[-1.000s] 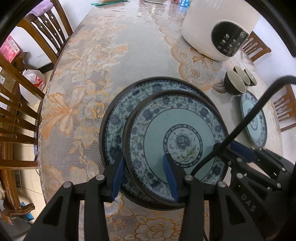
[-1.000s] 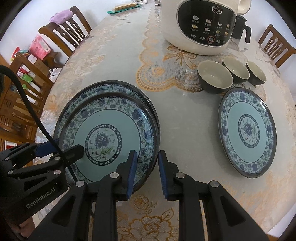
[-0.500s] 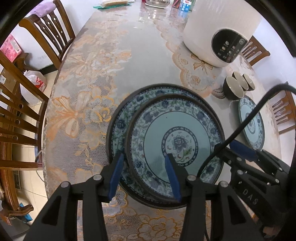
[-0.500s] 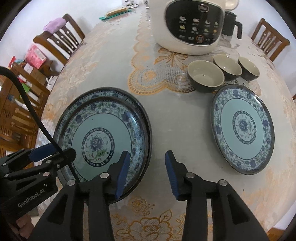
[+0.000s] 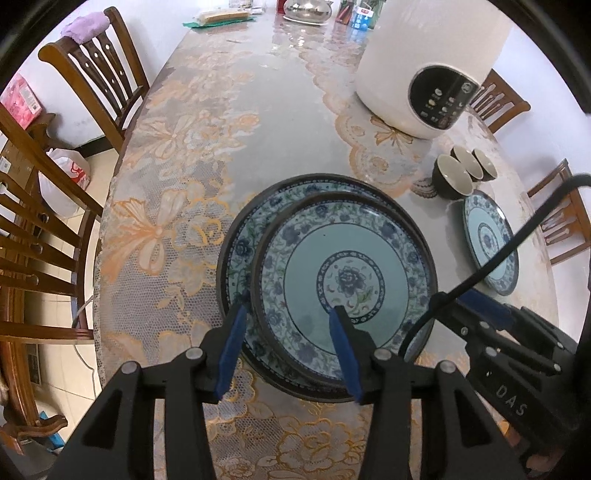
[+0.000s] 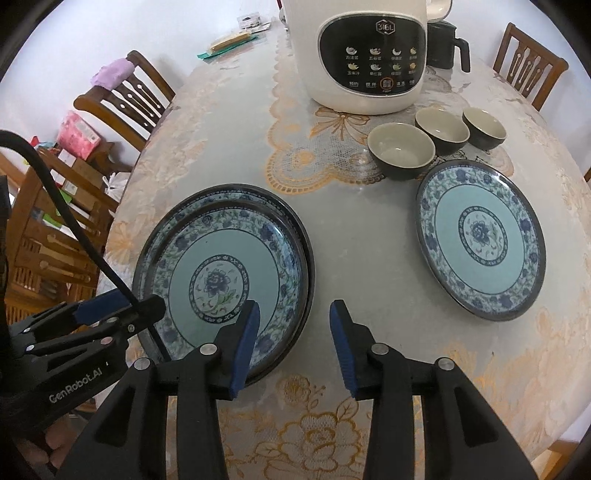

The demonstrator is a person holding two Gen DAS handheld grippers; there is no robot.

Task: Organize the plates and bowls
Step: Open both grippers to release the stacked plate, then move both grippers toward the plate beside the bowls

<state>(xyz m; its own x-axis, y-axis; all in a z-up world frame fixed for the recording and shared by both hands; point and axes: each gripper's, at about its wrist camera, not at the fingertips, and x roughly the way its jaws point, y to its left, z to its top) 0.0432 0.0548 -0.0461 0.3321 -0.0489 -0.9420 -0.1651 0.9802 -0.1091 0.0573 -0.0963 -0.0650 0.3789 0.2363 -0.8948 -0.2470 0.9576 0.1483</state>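
Two blue floral plates lie stacked on the table: the top plate (image 5: 343, 280) (image 6: 225, 280) rests off-centre on the bottom plate (image 5: 258, 218) (image 6: 236, 194). A third matching plate (image 6: 480, 240) (image 5: 489, 240) lies alone to the right. Three dark bowls (image 6: 400, 155) (image 5: 452, 177) stand in a row behind it. My left gripper (image 5: 290, 325) is open above the stack's near left rim, holding nothing. My right gripper (image 6: 293, 325) is open above the table just right of the stack, holding nothing.
A white rice cooker (image 6: 365, 55) (image 5: 424, 70) stands behind the bowls, a dark kettle (image 6: 447, 44) behind it. Wooden chairs (image 5: 96, 81) ring the table. The lace tablecloth edge (image 5: 99, 280) runs along the left. Small items (image 5: 221, 16) lie at the far end.
My right gripper opened from nearly shut at the top plate's rim and backed up and right. The top plate now rests on the bottom plate. My left gripper rose slightly, still open.
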